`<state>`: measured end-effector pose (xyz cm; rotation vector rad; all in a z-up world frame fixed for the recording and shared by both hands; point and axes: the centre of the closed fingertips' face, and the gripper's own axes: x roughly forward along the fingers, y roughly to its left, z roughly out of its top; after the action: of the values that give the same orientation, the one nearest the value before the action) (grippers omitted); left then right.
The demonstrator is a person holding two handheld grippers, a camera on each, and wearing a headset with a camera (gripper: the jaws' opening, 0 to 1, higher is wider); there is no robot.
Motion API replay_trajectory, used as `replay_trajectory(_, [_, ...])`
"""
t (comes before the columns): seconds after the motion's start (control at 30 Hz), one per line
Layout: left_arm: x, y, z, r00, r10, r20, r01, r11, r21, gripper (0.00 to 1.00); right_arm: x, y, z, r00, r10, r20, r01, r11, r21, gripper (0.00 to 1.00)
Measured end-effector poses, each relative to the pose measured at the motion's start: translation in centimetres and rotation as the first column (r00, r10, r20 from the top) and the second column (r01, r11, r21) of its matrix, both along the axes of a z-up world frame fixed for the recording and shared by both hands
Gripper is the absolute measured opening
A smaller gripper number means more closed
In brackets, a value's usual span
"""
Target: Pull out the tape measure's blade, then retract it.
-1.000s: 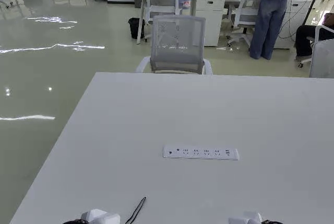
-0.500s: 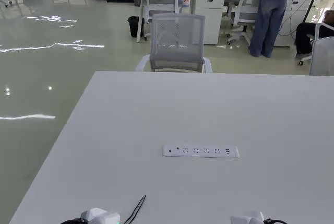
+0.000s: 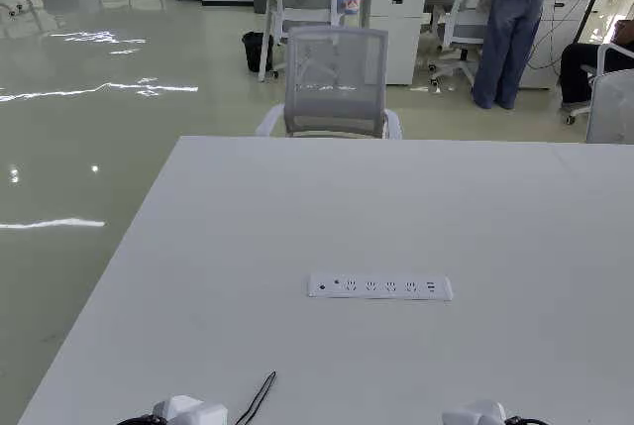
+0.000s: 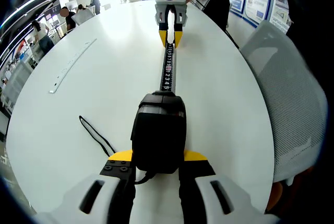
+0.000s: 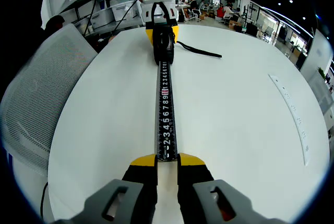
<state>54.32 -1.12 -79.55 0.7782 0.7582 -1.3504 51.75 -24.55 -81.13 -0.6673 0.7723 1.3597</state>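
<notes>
You see a blk tape case (image 4: 158,130); blk blade (image 5: 165,112) w/ white numerals, one red mark; white table (image 3: 396,207).

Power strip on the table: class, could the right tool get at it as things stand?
Probably not yet: the right tool is shut on the blade, pulled out from the case in the left tool. The table towards the power strip looks open, so letting go should free it.

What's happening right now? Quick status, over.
Left tool shut on case. Right tool shut on blade end. Blade out, flat along table. Strap lies beside, clear.
</notes>
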Motion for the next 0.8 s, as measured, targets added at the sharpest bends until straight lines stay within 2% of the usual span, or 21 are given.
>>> replay_trajectory(0.8, [-0.1,-0.1,0.1,1.0,-0.001,-0.002,0.001,1.0,0.005,0.27,-0.1,-1.4,-0.2,1.0,-0.012,-0.003,0.012,1.0,-0.011,0.12])
